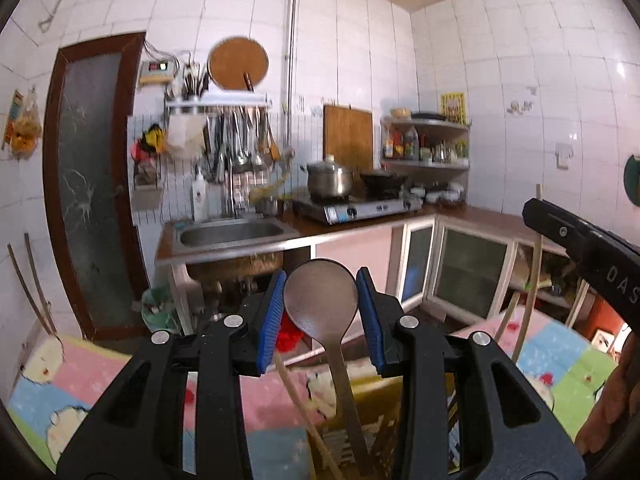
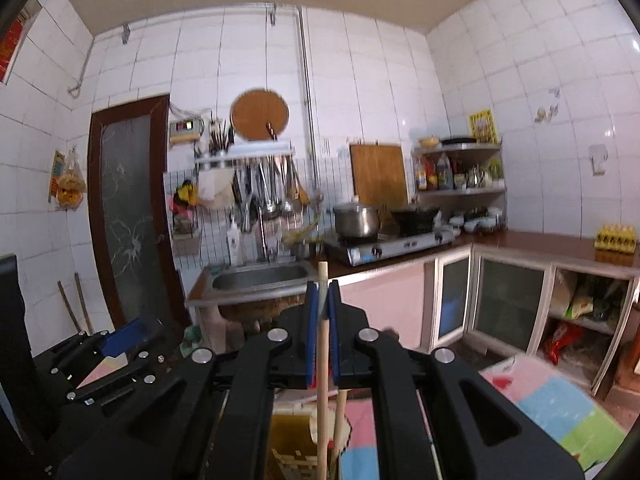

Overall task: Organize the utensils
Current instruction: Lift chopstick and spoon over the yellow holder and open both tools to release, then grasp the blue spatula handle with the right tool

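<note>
In the left wrist view my left gripper (image 1: 321, 298) has its blue pads on both sides of the bowl of a metal spoon (image 1: 320, 300), which stands upright with its handle running down into a yellowish utensil holder (image 1: 380, 396); the pads look in contact with the bowl's edges. A wooden chopstick (image 1: 304, 408) leans beside the handle. In the right wrist view my right gripper (image 2: 323, 298) is shut on an upright wooden chopstick (image 2: 322, 360) above the same holder (image 2: 290, 440). The right gripper's body (image 1: 588, 252) shows at the right of the left view, the left gripper (image 2: 120, 336) at the left of the right view.
A colourful patchwork cloth (image 1: 100, 380) covers the surface below. Beyond are a sink (image 1: 230, 234), a gas stove (image 1: 360, 206) with a pot (image 1: 330, 178) and wok, hanging utensils (image 1: 240, 140), a corner shelf (image 1: 428, 140), cabinets (image 2: 508, 304) and an egg carton (image 2: 616, 238).
</note>
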